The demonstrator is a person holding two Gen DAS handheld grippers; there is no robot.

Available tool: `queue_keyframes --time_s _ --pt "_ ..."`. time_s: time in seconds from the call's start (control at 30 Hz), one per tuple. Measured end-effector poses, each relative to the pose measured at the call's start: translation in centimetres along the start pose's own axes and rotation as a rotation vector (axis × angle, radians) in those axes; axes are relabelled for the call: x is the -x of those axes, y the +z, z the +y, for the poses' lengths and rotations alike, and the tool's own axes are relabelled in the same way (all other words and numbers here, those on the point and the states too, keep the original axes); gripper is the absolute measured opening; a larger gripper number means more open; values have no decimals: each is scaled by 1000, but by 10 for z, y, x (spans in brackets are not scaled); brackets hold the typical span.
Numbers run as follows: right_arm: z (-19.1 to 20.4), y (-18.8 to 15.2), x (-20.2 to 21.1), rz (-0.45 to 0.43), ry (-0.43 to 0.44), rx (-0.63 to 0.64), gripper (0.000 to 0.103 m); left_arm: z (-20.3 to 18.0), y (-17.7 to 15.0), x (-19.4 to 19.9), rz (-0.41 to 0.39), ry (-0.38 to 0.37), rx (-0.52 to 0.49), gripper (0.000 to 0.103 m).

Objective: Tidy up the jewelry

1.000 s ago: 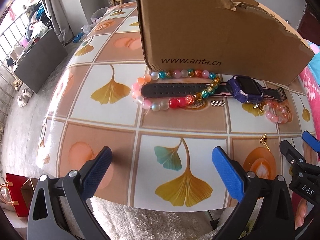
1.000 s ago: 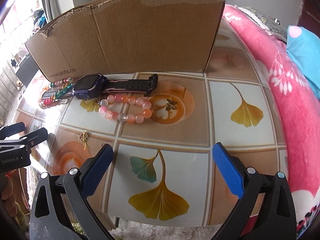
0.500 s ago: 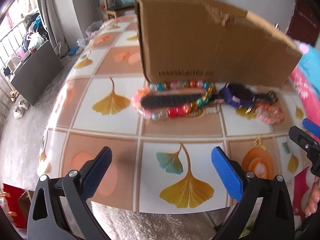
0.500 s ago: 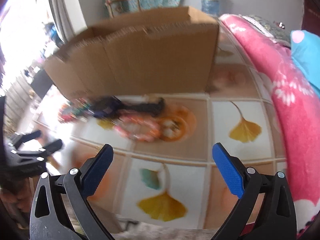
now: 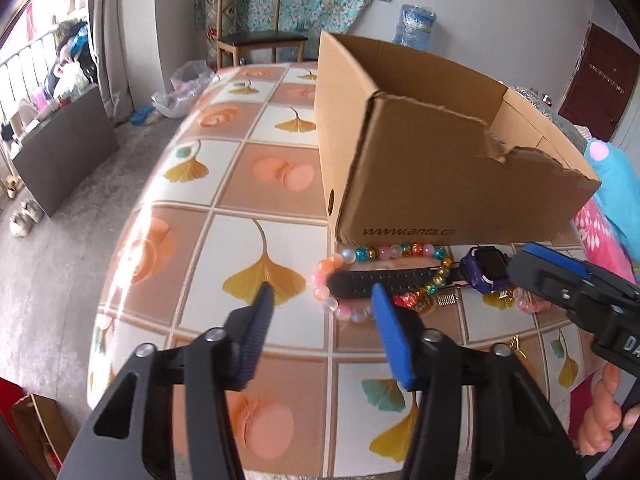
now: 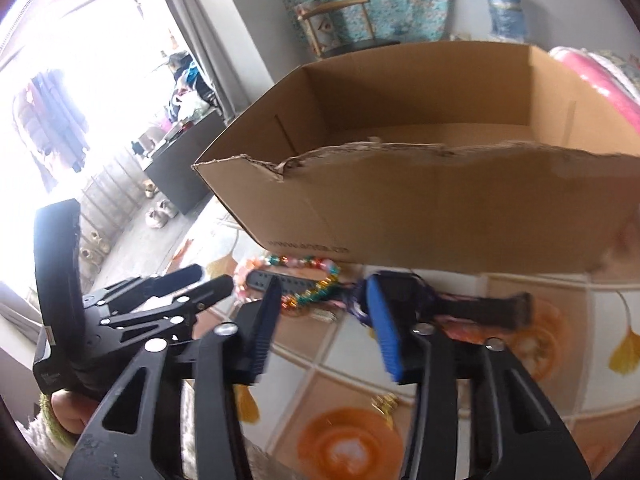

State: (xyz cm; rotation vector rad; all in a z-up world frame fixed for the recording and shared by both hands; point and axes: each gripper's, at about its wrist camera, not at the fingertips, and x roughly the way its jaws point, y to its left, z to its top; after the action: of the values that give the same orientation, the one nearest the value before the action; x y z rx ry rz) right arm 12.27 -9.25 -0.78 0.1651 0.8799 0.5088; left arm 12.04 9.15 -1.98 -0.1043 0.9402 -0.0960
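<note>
A multicoloured bead bracelet (image 5: 352, 280) lies in front of an open cardboard box (image 5: 440, 184), looped around the black strap of a purple watch (image 5: 486, 270). A pink bead bracelet (image 5: 530, 304) and a small gold charm (image 5: 516, 342) lie further right. My left gripper (image 5: 320, 304) hovers above the table short of the beads, its jaws closing with nothing between them. In the right wrist view my right gripper (image 6: 320, 300) is also closing on nothing, above the watch (image 6: 400, 292) and beads (image 6: 304, 280). The box (image 6: 440, 208) looks empty inside.
The jewelry sits on a table with a tiled ginkgo-leaf cloth (image 5: 260, 200). Pink bedding (image 6: 600, 76) lies right of the box. A wooden chair (image 5: 256, 36) stands beyond the table. The floor with shoes (image 5: 24, 216) drops away on the left.
Both grippers have risen and tilted up, so the box's inside now shows. Both pairs of jaws have narrowed from wide open. The jewelry has not moved.
</note>
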Motion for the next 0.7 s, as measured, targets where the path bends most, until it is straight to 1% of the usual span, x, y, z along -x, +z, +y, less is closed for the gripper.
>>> queue_keyframes --time_s 0.03,0.1,0.2,0.3,0.4,0.47,0.57,0.7 --pt "1 2 -4 7 1 1 35 2 0 -2 7 -12 5 40" --pt "6 4 -11 26 5 11 30 5 1 -6 20 -39 14 37" --pt "12 7 -22 48 -17 25 28 5 1 -14 40 -55 10 34" --pt "14 7 -26 73 -42 29 26 8 -1 -17 50 -59 16 33" --pt "17 8 -31 97 -55 37 22 5 -2 -17 53 -49 0 32" --pt "20 9 -35 114 -68 43 21 4 -3 -15 54 -51 -6 32" --pt "24 10 -38 125 -86 48 20 6 -4 -14 56 -61 -7 31" --pt "36 17 -46 136 -122 69 15 7 -7 -12 48 -73 -13 29"
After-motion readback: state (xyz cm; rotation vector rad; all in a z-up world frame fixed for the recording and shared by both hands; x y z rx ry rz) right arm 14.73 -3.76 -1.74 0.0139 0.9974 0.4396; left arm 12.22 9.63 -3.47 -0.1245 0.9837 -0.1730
